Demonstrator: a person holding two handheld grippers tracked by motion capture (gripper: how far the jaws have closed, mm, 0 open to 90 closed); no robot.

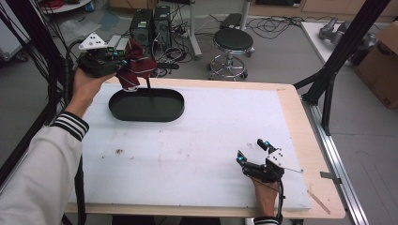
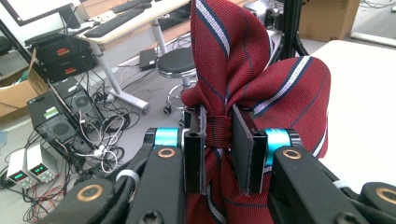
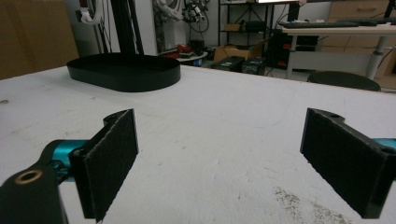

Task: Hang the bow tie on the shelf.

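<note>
A dark red necktie with white and navy stripes is bunched up, and my left gripper is shut on its folded middle. In the high view the left gripper holds the tie in the air just behind the far left rim of the black oval tray. The tie's ends hang down toward the tray. My right gripper rests near the table's front right, jaws wide apart, with nothing between its pads. The tray lies far ahead of it.
The white foam board covers the wooden table. Behind the table stand a black stool, computer towers and floor cables. A black frame post rises at the right edge, and a cardboard box stands beyond it.
</note>
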